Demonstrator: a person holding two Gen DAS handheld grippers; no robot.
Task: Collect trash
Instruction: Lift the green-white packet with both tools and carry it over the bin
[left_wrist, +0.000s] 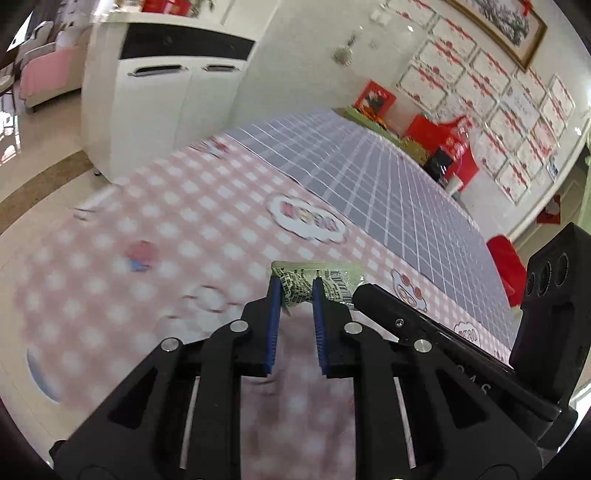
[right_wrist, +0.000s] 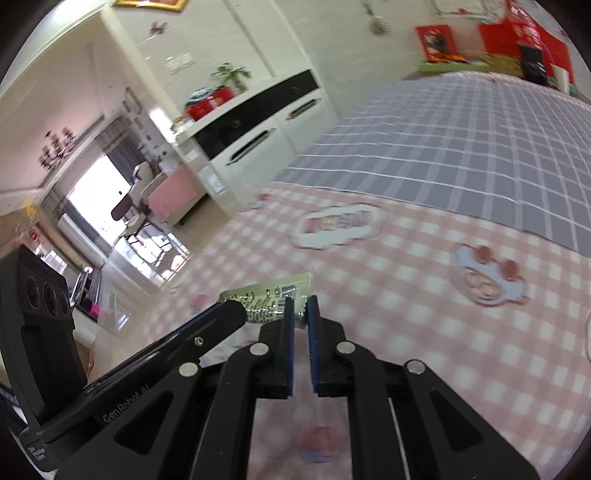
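A crumpled greenish-white wrapper with a barcode (left_wrist: 314, 282) is held above the table between both grippers. My left gripper (left_wrist: 295, 291) is shut on its left part, blue pads pinching it. My right gripper (right_wrist: 300, 308) is shut on the wrapper's right corner (right_wrist: 273, 299). In the left wrist view the right gripper's black finger (left_wrist: 391, 306) reaches in from the right. In the right wrist view the left gripper's finger (right_wrist: 218, 321) reaches in from the left. Both hold the wrapper off the cloth.
The table (left_wrist: 184, 229) has a pink checked cloth with cartoon prints and a grey grid cloth (left_wrist: 388, 177) beyond. A white cabinet (left_wrist: 159, 99) stands past the table's far edge. Red boxes and a green tray (left_wrist: 436, 140) sit at the wall side.
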